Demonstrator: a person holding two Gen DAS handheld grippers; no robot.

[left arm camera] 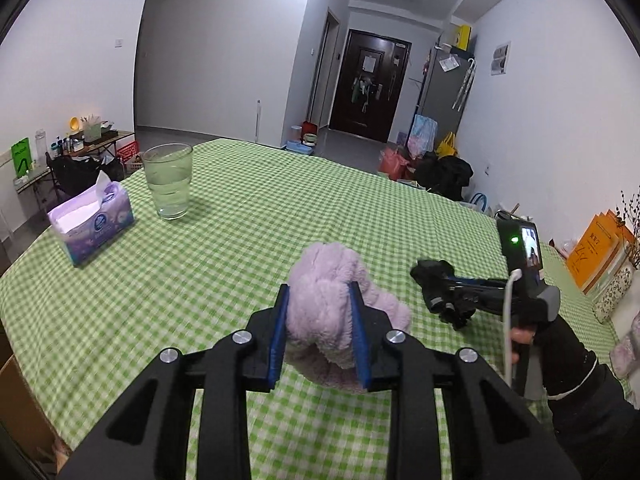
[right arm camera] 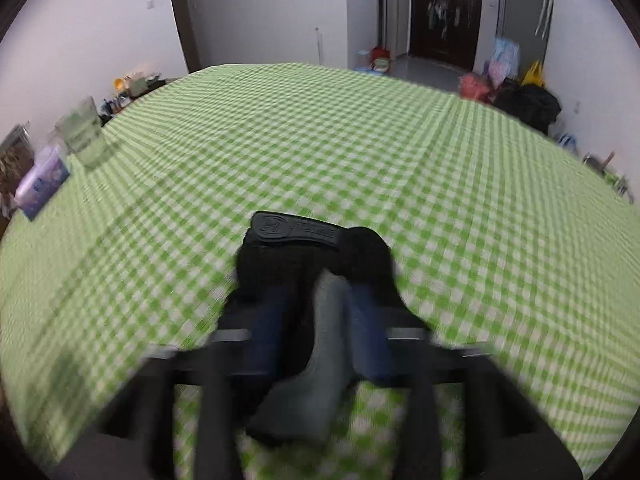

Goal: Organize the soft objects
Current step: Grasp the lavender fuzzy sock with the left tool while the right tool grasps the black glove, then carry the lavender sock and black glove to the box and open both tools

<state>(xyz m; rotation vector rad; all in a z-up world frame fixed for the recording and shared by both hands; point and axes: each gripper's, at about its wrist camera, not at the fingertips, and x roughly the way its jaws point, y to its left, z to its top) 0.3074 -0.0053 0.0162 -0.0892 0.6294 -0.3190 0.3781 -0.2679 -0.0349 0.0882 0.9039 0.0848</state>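
A fluffy lilac soft toy (left arm camera: pixel 334 280) is clamped between the blue pads of my left gripper (left arm camera: pixel 319 300), just above the green checked tablecloth (left arm camera: pixel 240 248). To its right, my right gripper (left arm camera: pixel 440 292) is held by a hand in a black sleeve and is shut on a black glove (left arm camera: pixel 430 276). In the blurred right wrist view the same black and grey glove (right arm camera: pixel 316 264) fills the space between the fingers of my right gripper (right arm camera: pixel 316 292), with its rubber logo tab pointing forward over the cloth (right arm camera: pixel 320 140).
A glass of water (left arm camera: pixel 168 180) and a purple tissue pack (left arm camera: pixel 92 220) stand at the table's far left. Orange books (left arm camera: pixel 600 256) and a patterned vase (left arm camera: pixel 616 292) sit at the right edge. Bags lie on the floor beyond the table.
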